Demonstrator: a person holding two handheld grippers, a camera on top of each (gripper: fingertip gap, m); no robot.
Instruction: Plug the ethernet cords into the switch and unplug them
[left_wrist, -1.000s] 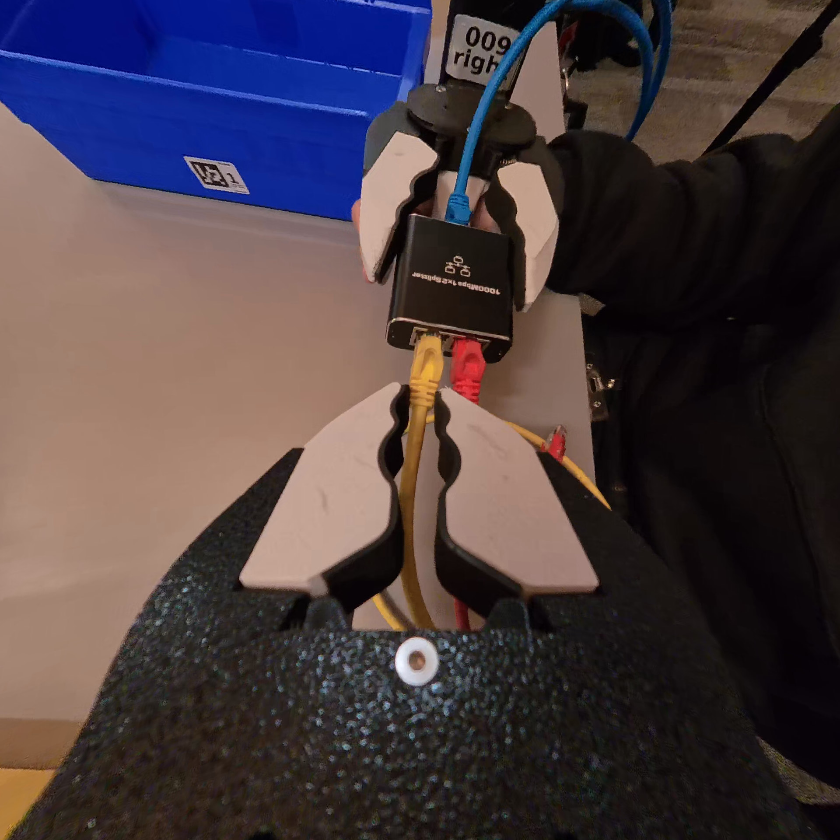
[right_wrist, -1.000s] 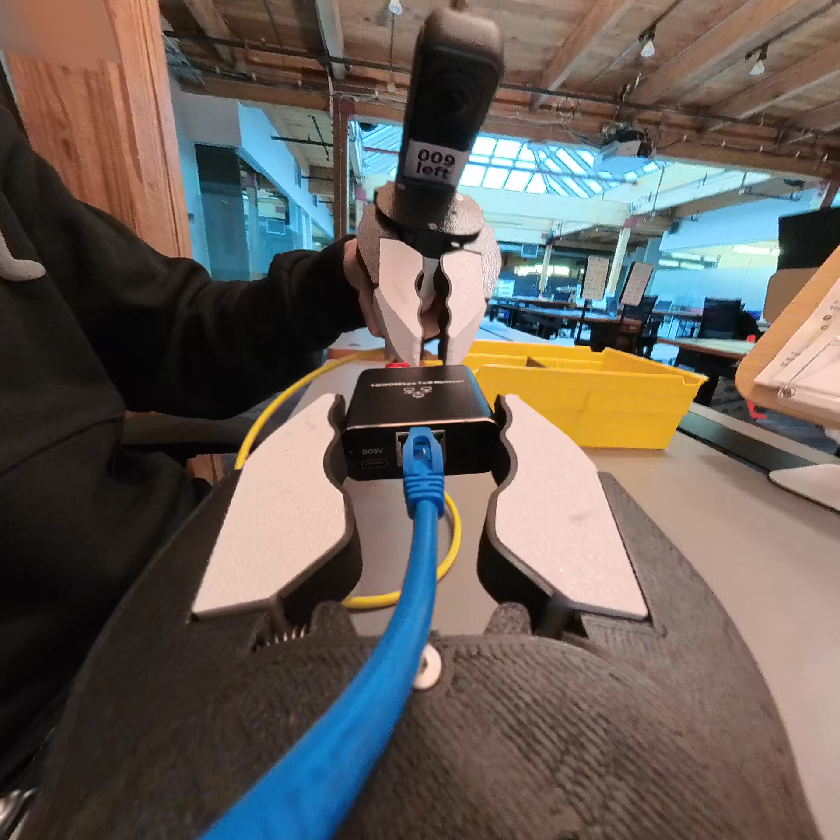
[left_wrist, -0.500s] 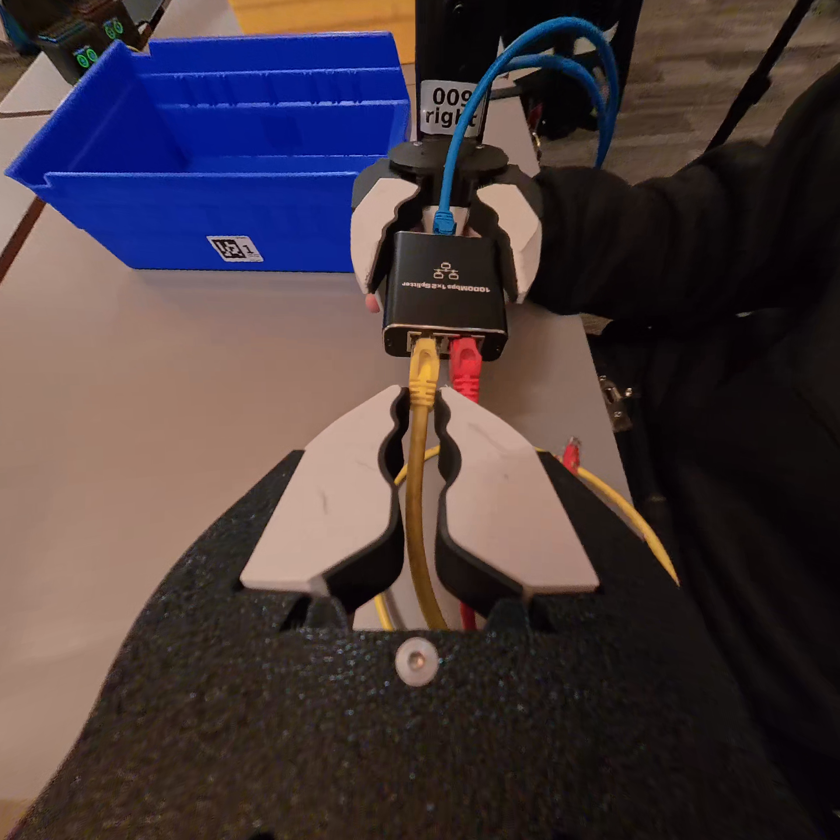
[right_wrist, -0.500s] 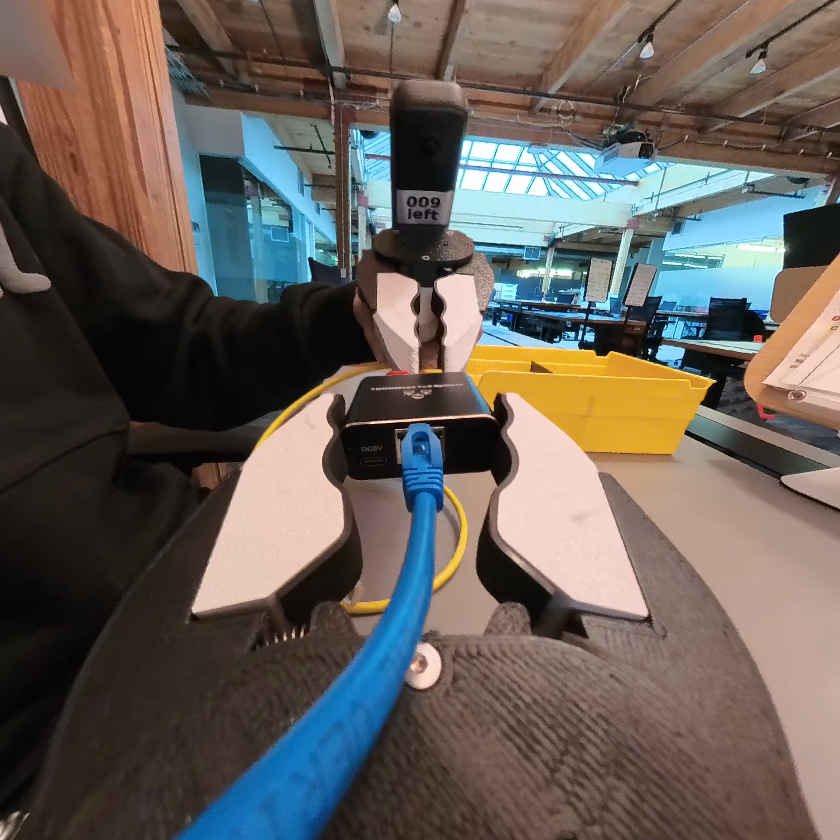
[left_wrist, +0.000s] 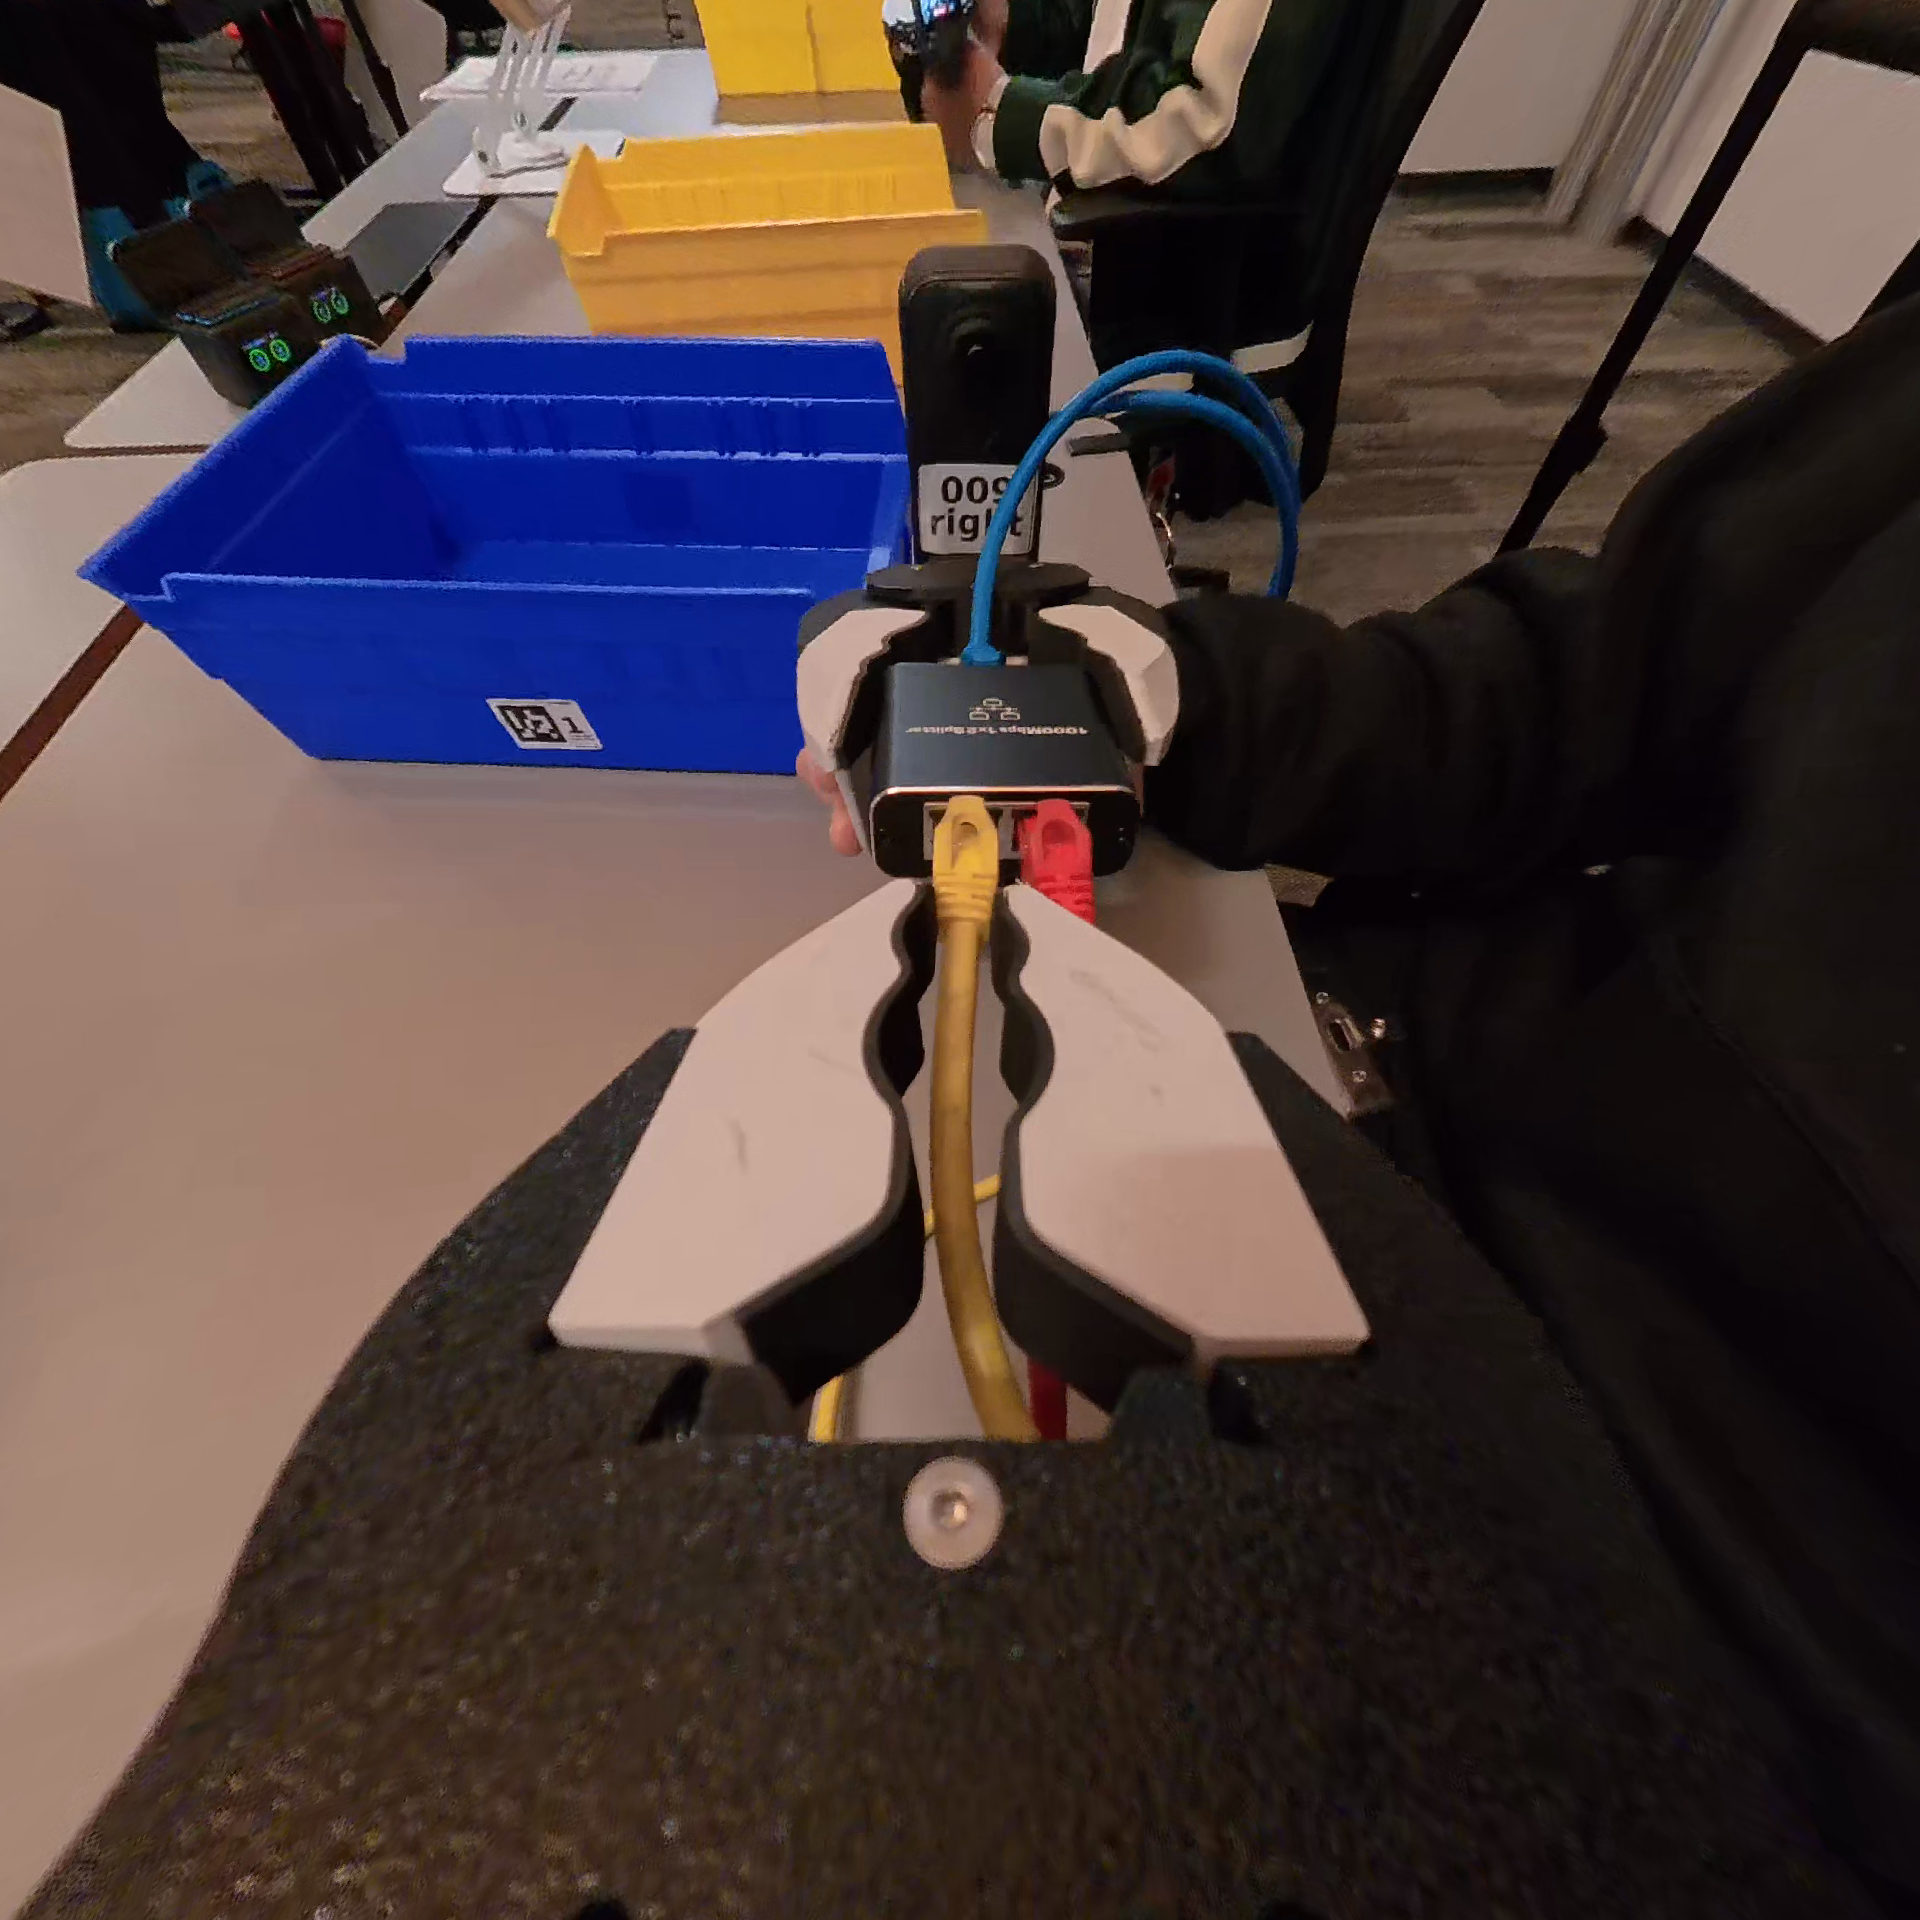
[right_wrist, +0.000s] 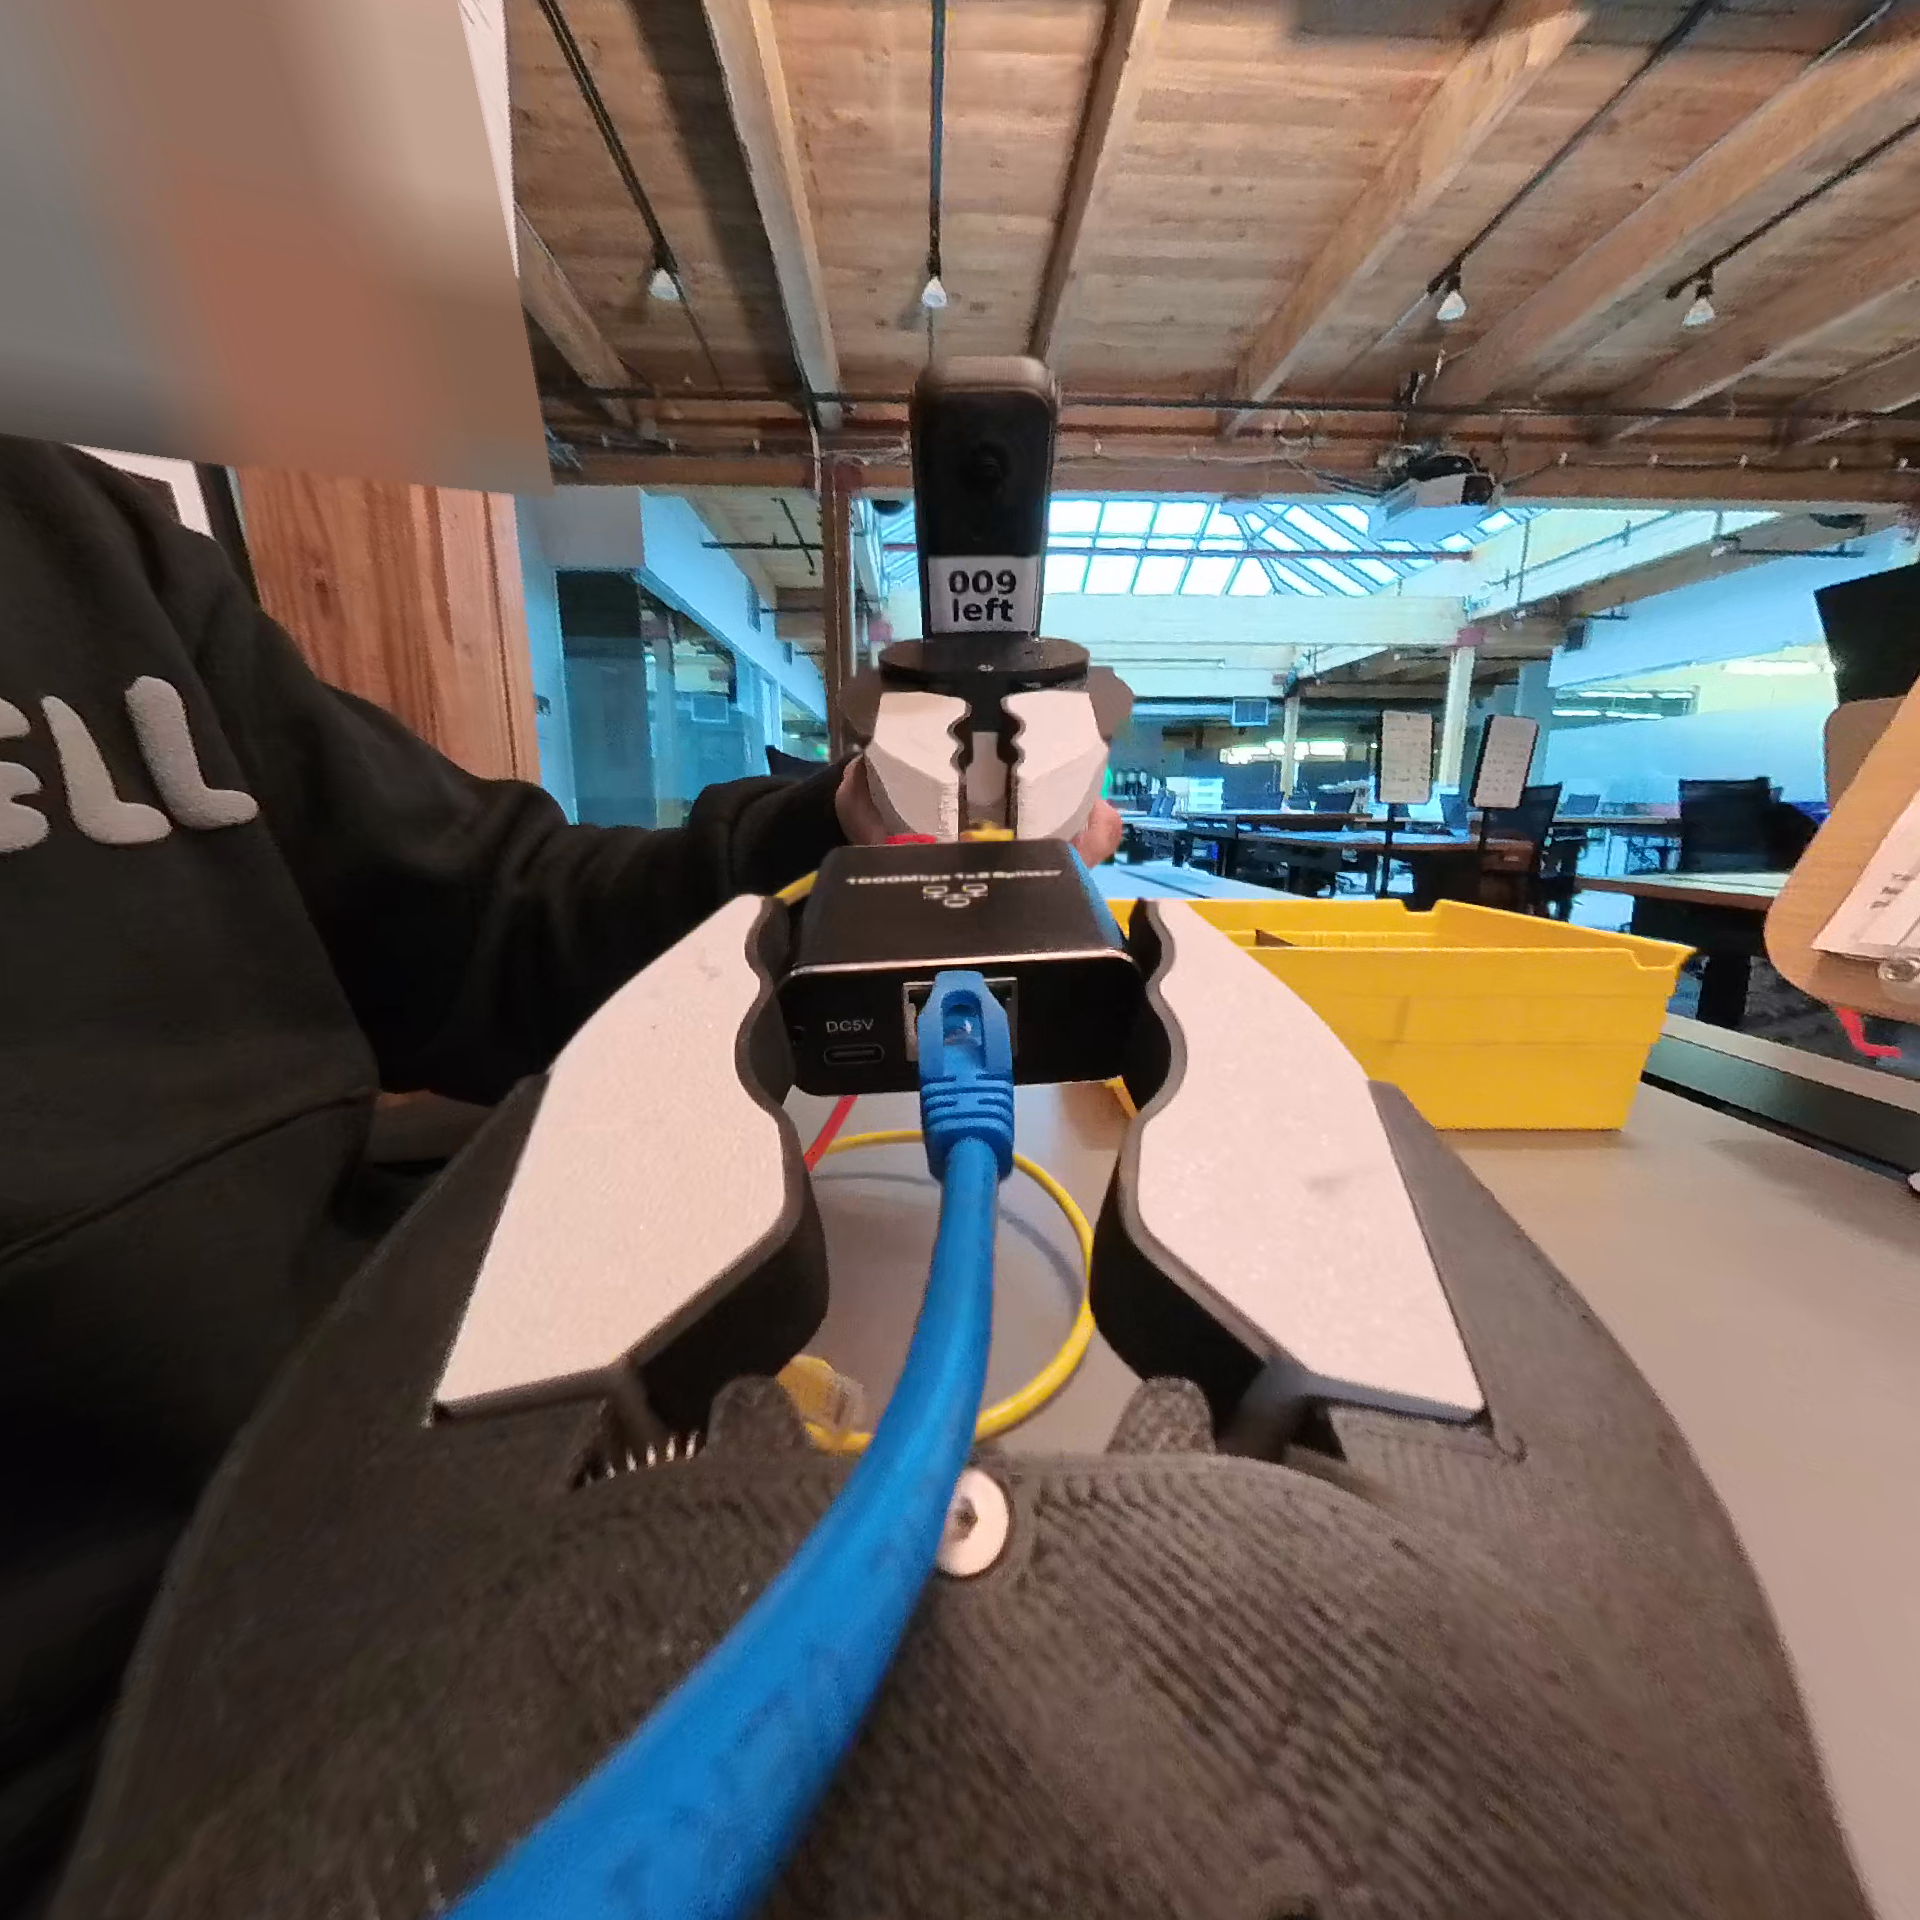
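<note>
The black switch (left_wrist: 995, 750) is held level above the table between the fingers of my right gripper (right_wrist: 954, 935), which is shut on its sides. A blue cord (right_wrist: 961, 1070) is plugged into the port facing the right wrist camera. On the opposite face a yellow cord (left_wrist: 966, 847) and a red cord (left_wrist: 1056, 852) are plugged in side by side. My left gripper (left_wrist: 961, 920) is shut on the yellow cord just behind its plug. The left gripper also shows in the right wrist view (right_wrist: 982, 774), beyond the switch.
A blue bin (left_wrist: 499, 623) stands on the grey table (left_wrist: 364, 987) to the left of the switch, with a yellow bin (left_wrist: 769, 244) behind it. Another yellow bin (right_wrist: 1455, 997) shows in the right wrist view. Slack yellow cord (right_wrist: 1075, 1309) loops on the table. A person's black sleeve (left_wrist: 1507, 707) is on the right.
Both views have tilted upward, showing more of the room. The switch and left gripper keep the same spacing. All three cords stay plugged in and both grips are unchanged.
</note>
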